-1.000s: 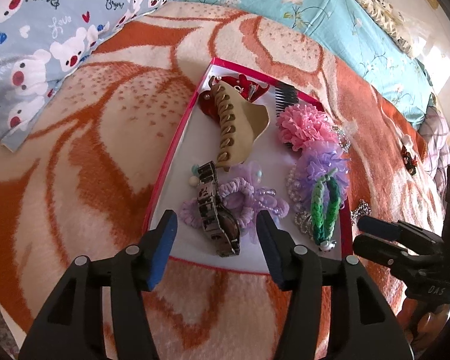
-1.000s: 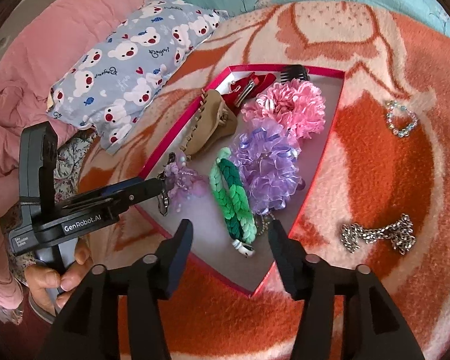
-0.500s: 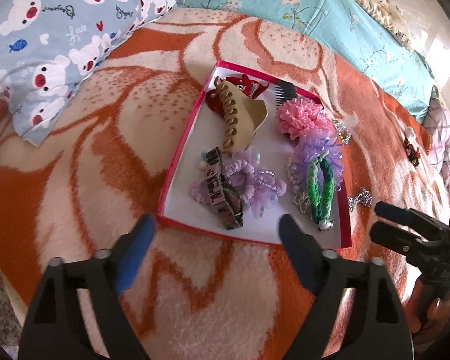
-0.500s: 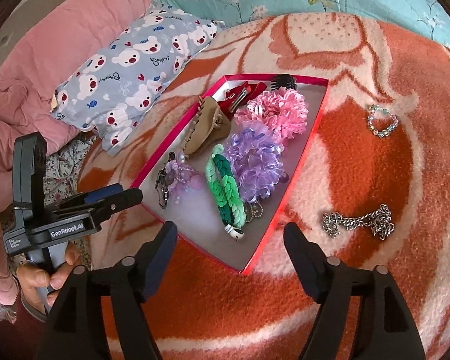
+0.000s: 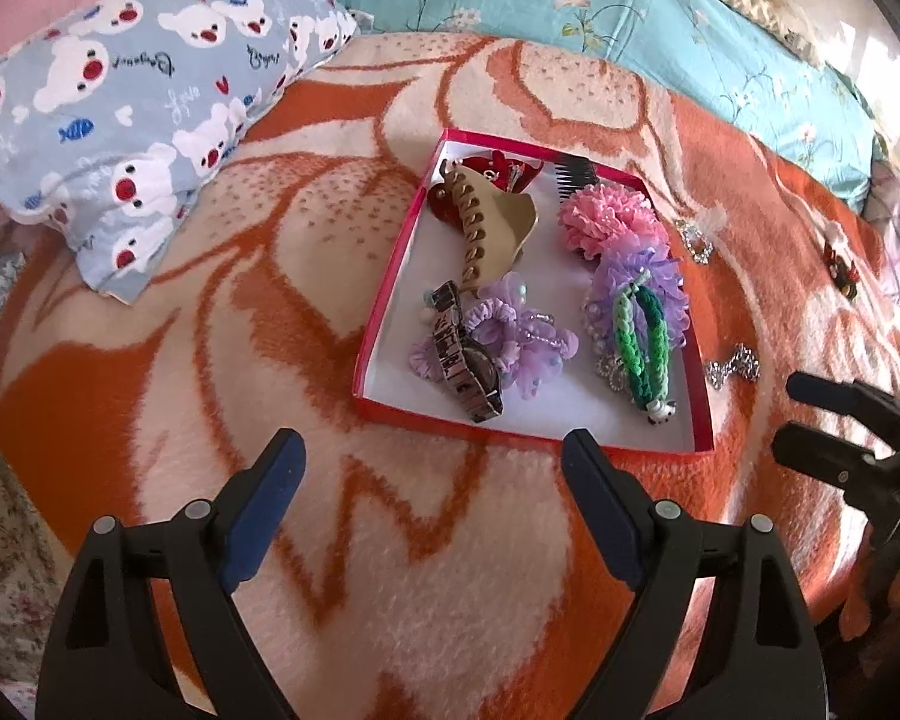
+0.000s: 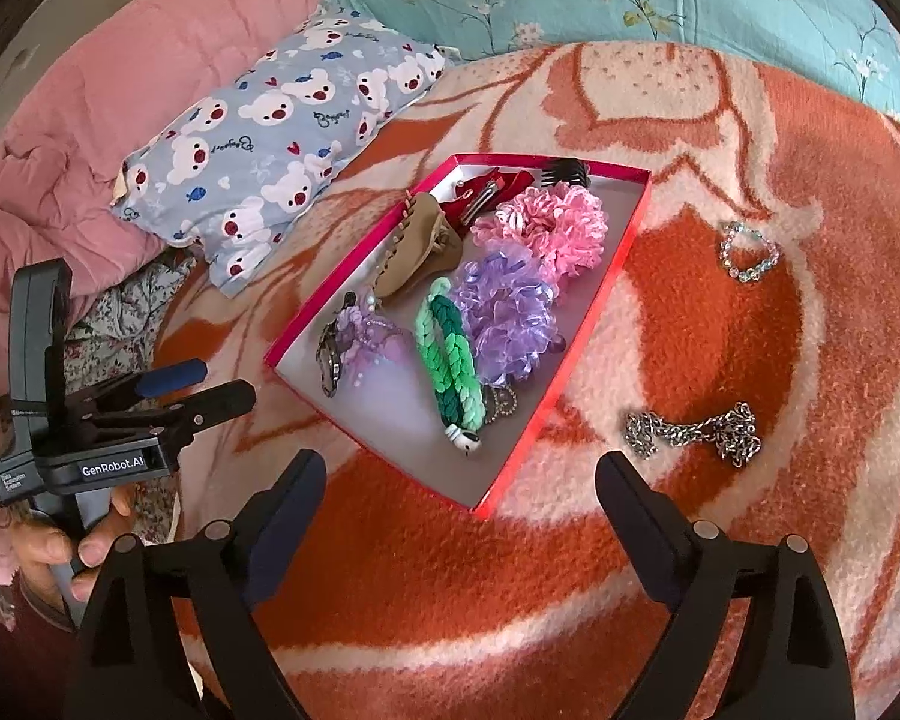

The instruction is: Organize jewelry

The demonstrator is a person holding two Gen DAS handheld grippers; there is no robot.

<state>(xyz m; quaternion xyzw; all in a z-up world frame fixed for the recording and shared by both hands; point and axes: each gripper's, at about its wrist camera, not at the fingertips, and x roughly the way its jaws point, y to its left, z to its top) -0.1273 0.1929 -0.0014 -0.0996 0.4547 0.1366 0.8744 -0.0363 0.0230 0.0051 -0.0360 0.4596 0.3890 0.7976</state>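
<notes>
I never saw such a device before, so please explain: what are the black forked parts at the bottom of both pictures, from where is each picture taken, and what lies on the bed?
There is no robot. A person carries one hand-held gripper in each hand, each with a camera looking along its two fingers. One picture comes from the left hand-held gripper, the other from the right hand-held gripper. The left one is wide open and empty; the right one's jaws are opening, also empty. On the orange blanket sits a red box holding a watch, a hair claw, scrunchies and a green braided bracelet. Outside the box lie a silver chain and a bead bracelet.
</notes>
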